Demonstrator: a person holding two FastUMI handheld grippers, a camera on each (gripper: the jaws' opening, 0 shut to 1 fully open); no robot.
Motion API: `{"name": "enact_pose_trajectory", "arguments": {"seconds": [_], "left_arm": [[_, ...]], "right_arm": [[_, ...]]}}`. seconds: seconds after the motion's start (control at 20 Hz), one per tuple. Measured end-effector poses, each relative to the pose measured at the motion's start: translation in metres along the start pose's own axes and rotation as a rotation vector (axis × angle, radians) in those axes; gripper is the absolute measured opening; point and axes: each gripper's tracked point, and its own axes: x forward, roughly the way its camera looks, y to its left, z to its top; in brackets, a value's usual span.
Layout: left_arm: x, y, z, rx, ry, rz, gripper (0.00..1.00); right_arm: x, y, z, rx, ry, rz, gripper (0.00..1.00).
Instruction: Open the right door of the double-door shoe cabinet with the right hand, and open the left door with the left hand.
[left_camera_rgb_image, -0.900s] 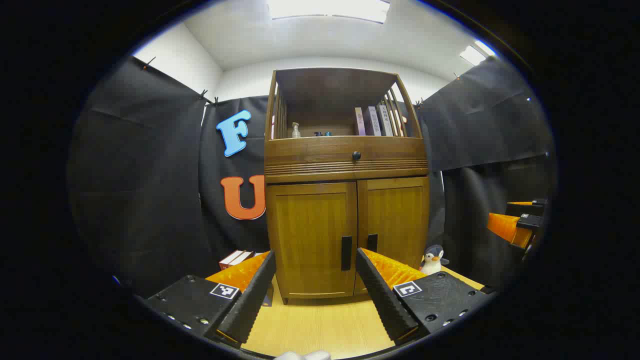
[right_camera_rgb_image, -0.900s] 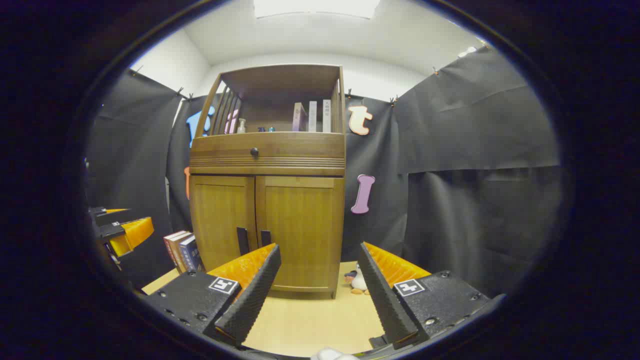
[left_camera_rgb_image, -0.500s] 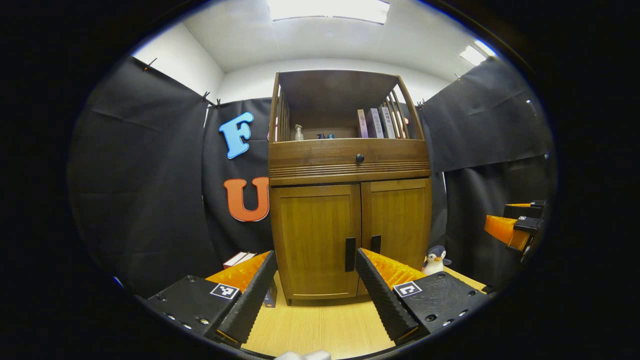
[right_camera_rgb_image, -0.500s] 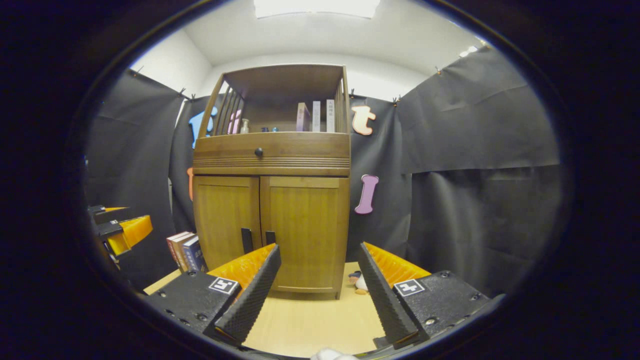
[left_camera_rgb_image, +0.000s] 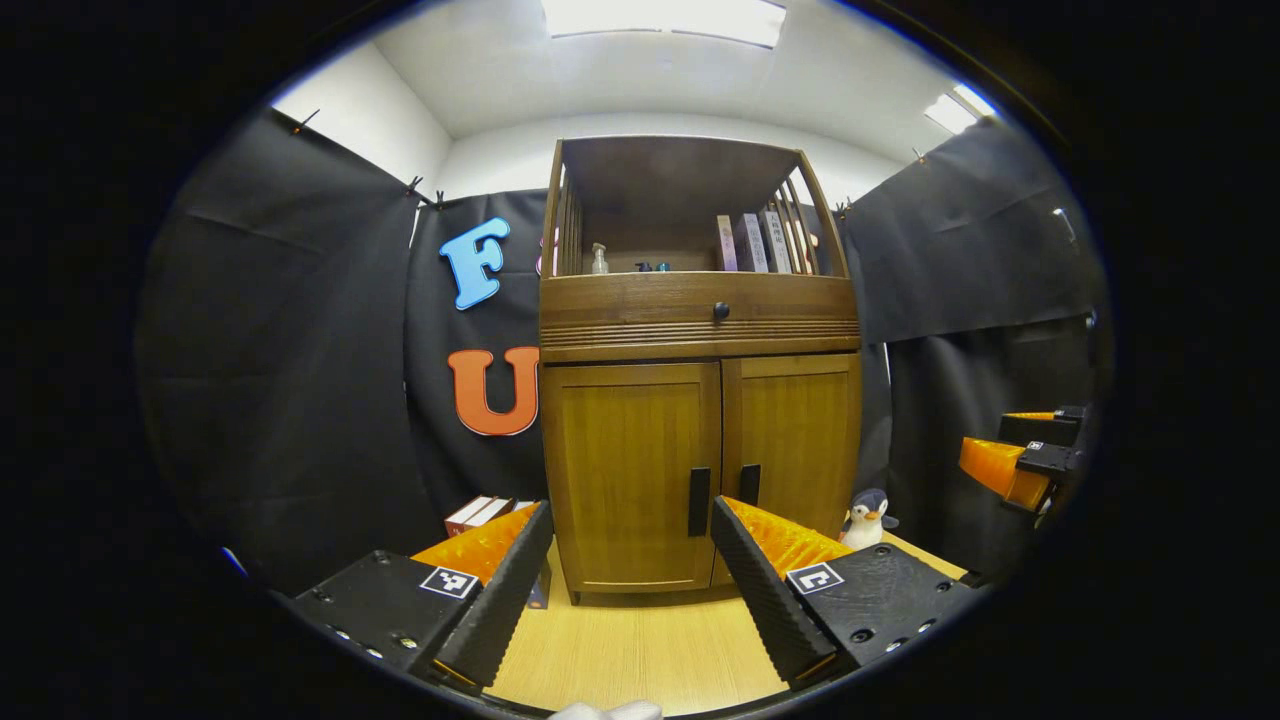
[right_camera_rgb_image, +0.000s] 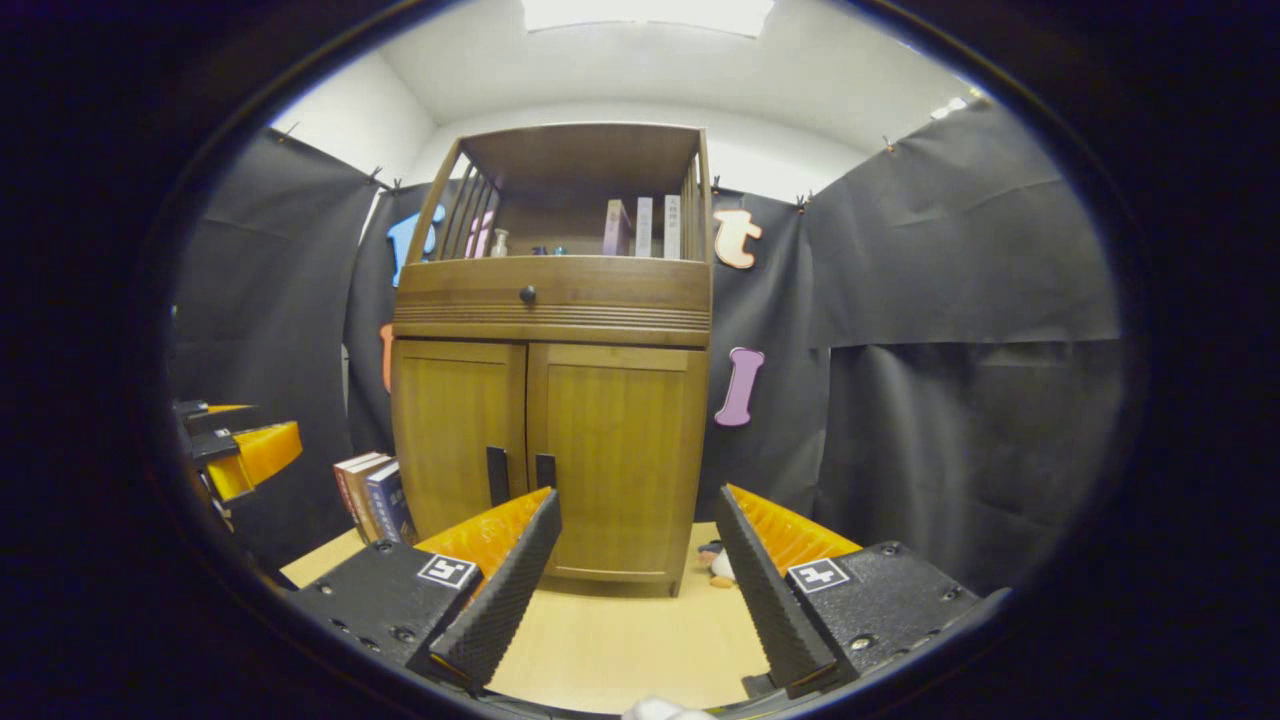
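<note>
Both doors of the shoe cabinet (left_camera_rgb_image: 700, 420) are seen closed — left gripper (left_camera_rgb_image: 630, 540) and right gripper (right_camera_rgb_image: 640, 545) are held spread apart, well short of it.

1. Bare wooden tabletop (left_camera_rgb_image: 640, 650) stretches between the left gripper (left_camera_rgb_image: 630, 560) and the shoe cabinet (left_camera_rgb_image: 700, 400), its fingers spread wide with nothing between them.
2. Both doors sit flush and closed; the left door handle (left_camera_rgb_image: 698, 501) and right door handle (left_camera_rgb_image: 749, 484) stand side by side at the centre seam, close together.
3. A row of books (right_camera_rgb_image: 372, 497) stands just beside the cabinet's left side, crowding that flank.
4. A toy penguin (left_camera_rgb_image: 867, 518) sits on the table near the cabinet's right side.
5. The right gripper (right_camera_rgb_image: 635, 565), fingers apart, faces open tabletop before the right door (right_camera_rgb_image: 620, 460).
6. Black cloth walls (right_camera_rgb_image: 950, 380) close in the booth on both sides.
</note>
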Motion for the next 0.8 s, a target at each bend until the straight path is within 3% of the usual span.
{"name": "enact_pose_trajectory", "arguments": {"seconds": [0.25,0.5,0.8], "left_arm": [[-0.002,-0.005,-0.002,-0.005,0.009,-0.011,0.96],[-0.001,-0.006,-0.004,-0.009,0.014,0.006,0.96],[-0.003,0.006,-0.009,0.006,0.048,0.084,0.96]], "right_arm": [[0.031,-0.008,-0.033,-0.021,0.069,-0.009,0.98],[0.086,0.011,-0.045,-0.017,0.075,0.055,0.98],[0.174,0.041,-0.064,-0.014,0.077,0.11,0.98]]}}
